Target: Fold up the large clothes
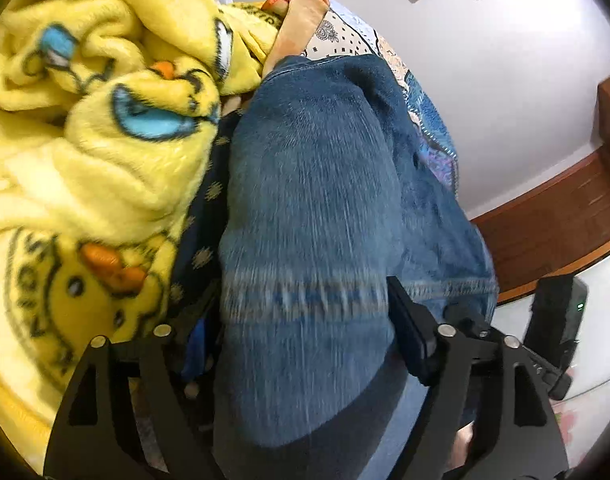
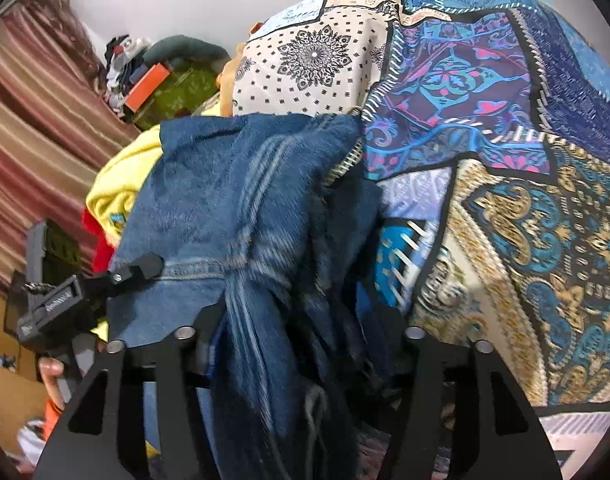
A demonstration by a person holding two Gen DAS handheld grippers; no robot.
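Note:
A large blue fleece garment with pale stripes (image 1: pixel 313 184) fills the middle of the left wrist view and hangs between my left gripper's (image 1: pixel 301 320) fingers; the right finger (image 1: pixel 409 328) shows, the left one is hidden by cloth. In the right wrist view the same blue garment (image 2: pixel 241 208) is bunched between my right gripper's (image 2: pixel 301 340) fingers, whose tips are buried in the cloth. The left gripper (image 2: pixel 133 270) shows there at the left, clamped on the garment's hem.
A yellow duck-print blanket (image 1: pixel 85 140) lies heaped at the left. A patchwork bedspread (image 2: pixel 505 160) covers the bed at the right. A striped curtain (image 2: pixel 33 128), a pile of things (image 2: pixel 157 80) by the wall and a wooden ledge (image 1: pixel 565 216) are around.

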